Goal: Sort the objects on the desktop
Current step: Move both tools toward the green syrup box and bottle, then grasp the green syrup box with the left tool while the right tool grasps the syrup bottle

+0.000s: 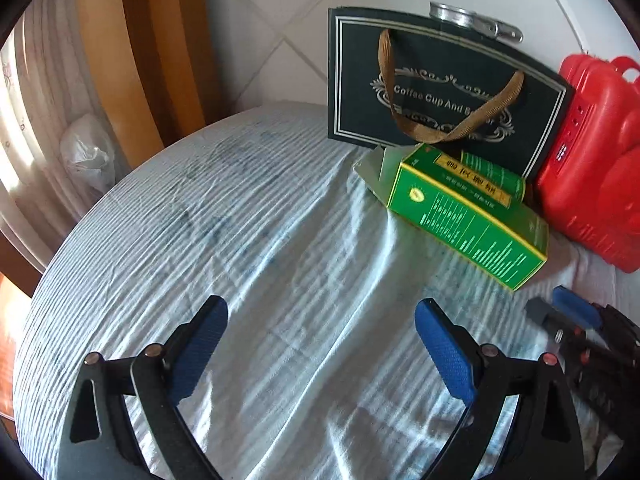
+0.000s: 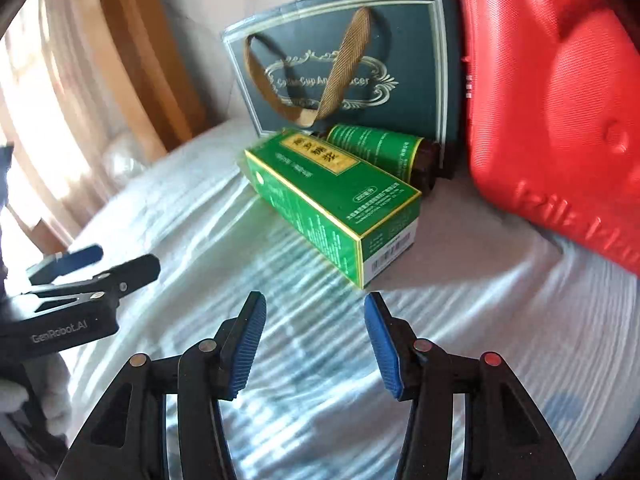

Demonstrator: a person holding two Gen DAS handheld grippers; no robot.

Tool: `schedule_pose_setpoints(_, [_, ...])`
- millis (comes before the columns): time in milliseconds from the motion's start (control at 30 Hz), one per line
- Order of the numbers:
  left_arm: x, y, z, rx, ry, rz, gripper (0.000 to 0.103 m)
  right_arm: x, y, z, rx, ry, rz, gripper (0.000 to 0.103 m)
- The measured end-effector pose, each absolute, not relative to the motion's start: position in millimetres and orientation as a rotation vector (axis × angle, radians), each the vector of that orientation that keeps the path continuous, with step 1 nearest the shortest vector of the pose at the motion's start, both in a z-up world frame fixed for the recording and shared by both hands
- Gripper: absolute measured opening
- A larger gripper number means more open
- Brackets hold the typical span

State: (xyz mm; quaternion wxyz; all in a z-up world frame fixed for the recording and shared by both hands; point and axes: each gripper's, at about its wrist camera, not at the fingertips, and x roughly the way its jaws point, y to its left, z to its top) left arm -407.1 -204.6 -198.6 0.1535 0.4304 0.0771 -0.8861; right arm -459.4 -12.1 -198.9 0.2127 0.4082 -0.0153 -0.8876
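A green carton (image 1: 468, 216) lies on its side on the striped cloth, its far flap open; it also shows in the right wrist view (image 2: 332, 204). A green-labelled brown bottle (image 1: 494, 174) (image 2: 384, 156) lies behind it. A dark gift bag (image 1: 444, 92) (image 2: 352, 72) with a brown strap stands behind both, and a red plastic case (image 1: 592, 168) (image 2: 560, 112) stands to the right. My left gripper (image 1: 320, 328) is open and empty, well short of the carton. My right gripper (image 2: 314, 320) is open and empty, just short of the carton's near end.
The round table (image 1: 160, 220) is covered with a wrinkled blue-striped cloth. A wooden chair back (image 1: 132, 60) and a plastic bag (image 1: 88, 152) sit beyond its left edge. A metal clip (image 1: 476, 20) lies behind the gift bag. The other gripper shows in each view (image 1: 576, 316) (image 2: 92, 268).
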Motion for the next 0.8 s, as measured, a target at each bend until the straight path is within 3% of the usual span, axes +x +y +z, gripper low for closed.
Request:
schedule_pose_setpoints(300, [-412.7,-195.2,-200.3,1.223,0.215,-2.537,0.096,-520.6,33.3,-213.7,1.178,-0.114,-2.670,0.051])
schedule_pose_setpoints(500, [-420.5,-194.5,-190.6,1.134,0.245,-2.532,0.096,-481.7,-29.5,-225.3,1.099,0.004,-2.245,0.050])
schedule_pose_setpoints(633, [-445.2,-192.3,-185.8,1.143,0.238,-2.553,0.096,-477.2,-17.5,-225.3,1.158,-0.085,-2.291,0.050])
schedule_pose_setpoints(733, [-471.7,-184.3,-189.6,1.201,0.250,-2.591,0.096,-484.1,13.1,-214.5,1.156,-0.070,-2.471,0.061])
schedule_pose_setpoints(767, [-480.8,-180.4,-193.6,1.229,0.248,-2.597,0.096,-486.4,23.7,-210.3,1.150,-0.082,-2.510,0.071])
schedule_pose_setpoints(800, [-490.0,-175.5,-198.8,1.268,0.248,-2.600,0.096,-489.8,33.9,-206.4,1.146,-0.097,-2.531,0.074])
